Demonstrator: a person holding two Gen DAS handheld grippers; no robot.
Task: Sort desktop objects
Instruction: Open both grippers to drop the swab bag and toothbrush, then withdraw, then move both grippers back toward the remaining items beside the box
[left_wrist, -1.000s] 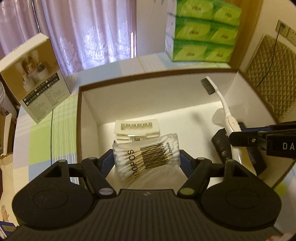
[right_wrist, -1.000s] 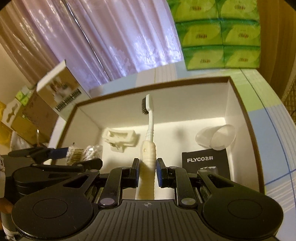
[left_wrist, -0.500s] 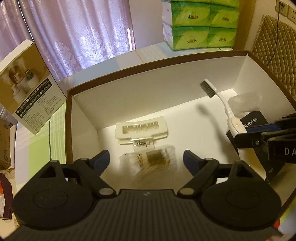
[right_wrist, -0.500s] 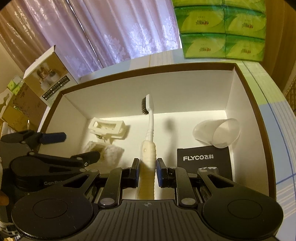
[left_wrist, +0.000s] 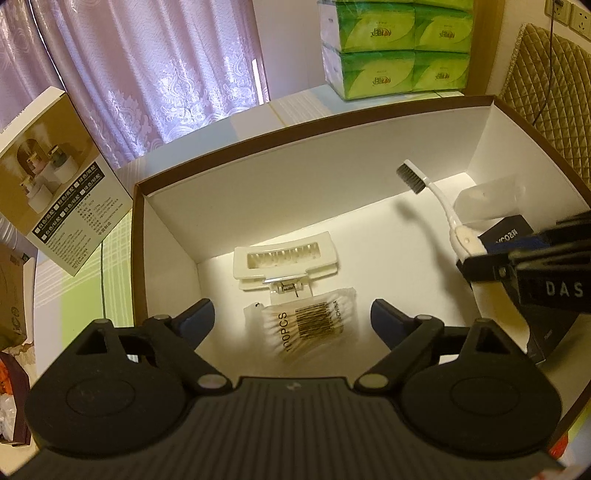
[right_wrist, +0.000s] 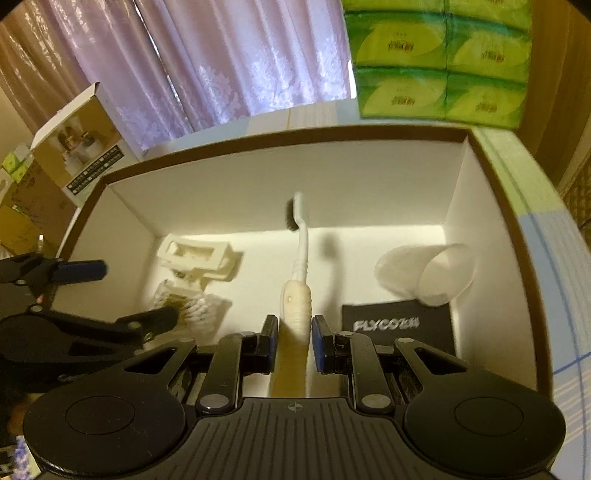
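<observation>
1. Over the box's near left corner, the left gripper hangs with its fingers spread wide and nothing between them; a second ago they clamped the swab bag.
2. That bag now lies loose on the box floor, touching the near edge of the white hair clip, which has not shifted. "100PCS", a barcode and "CHINA" read on its wrap.
3. Toward the box's near middle, the right gripper still pinches the toothbrush by its cream handle, as it did a second ago; the bristle head points at the far wall, raised off the floor.
4. Near the right wall, a clear cup lies on its side, just beyond a black box marked "FLYCO"; both are where they were.
5. Beyond the box's far right corner, green tissue packs are stacked; off its left wall a carton with small print stands tilted. "DAS" shows on the right gripper's side in the left view.
</observation>
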